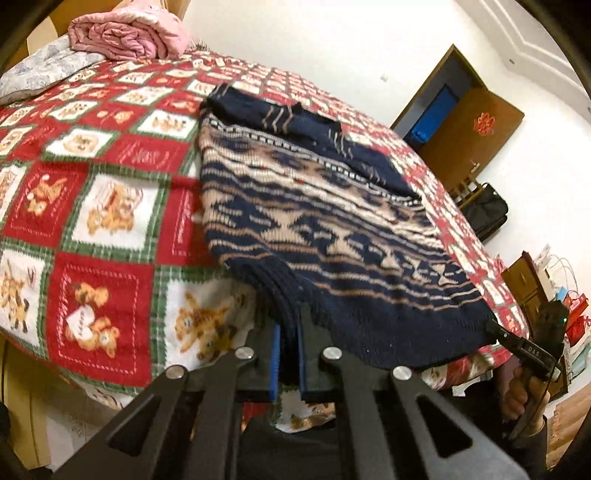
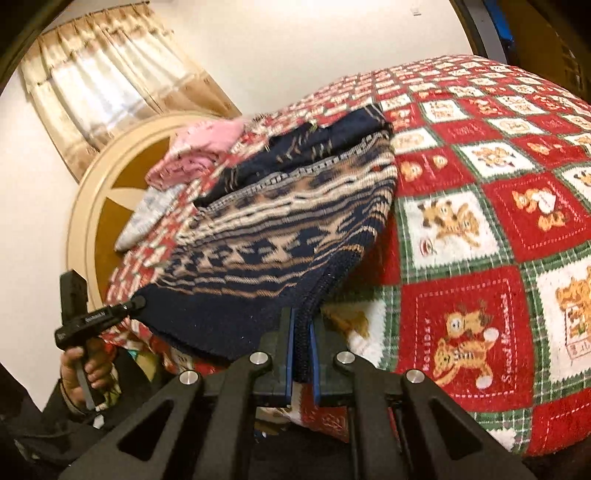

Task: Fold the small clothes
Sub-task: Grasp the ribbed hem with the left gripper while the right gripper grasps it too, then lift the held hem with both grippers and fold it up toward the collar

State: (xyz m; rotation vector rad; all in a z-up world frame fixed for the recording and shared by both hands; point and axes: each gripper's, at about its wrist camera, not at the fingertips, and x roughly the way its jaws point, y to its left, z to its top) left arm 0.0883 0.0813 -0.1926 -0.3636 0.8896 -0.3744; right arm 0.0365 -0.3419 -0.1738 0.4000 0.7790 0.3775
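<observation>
A navy and beige patterned knit sweater (image 1: 317, 221) lies on a bed, its far part folded over in dark blue. My left gripper (image 1: 288, 325) is shut on the sweater's near left hem corner. My right gripper (image 2: 302, 325) is shut on the near right hem corner of the sweater (image 2: 280, 236). Both corners are lifted a little off the bed. The right gripper also shows in the left wrist view (image 1: 496, 328), and the left gripper shows in the right wrist view (image 2: 138, 303), each pinching its corner.
The bed is covered by a red, white and green teddy-bear blanket (image 1: 99, 206). Folded pink clothes (image 1: 129, 35) and a grey-white pillow (image 1: 40, 70) lie at its head by a round headboard (image 2: 92, 206). A brown door (image 1: 469, 125) and bags (image 1: 487, 210) stand beyond.
</observation>
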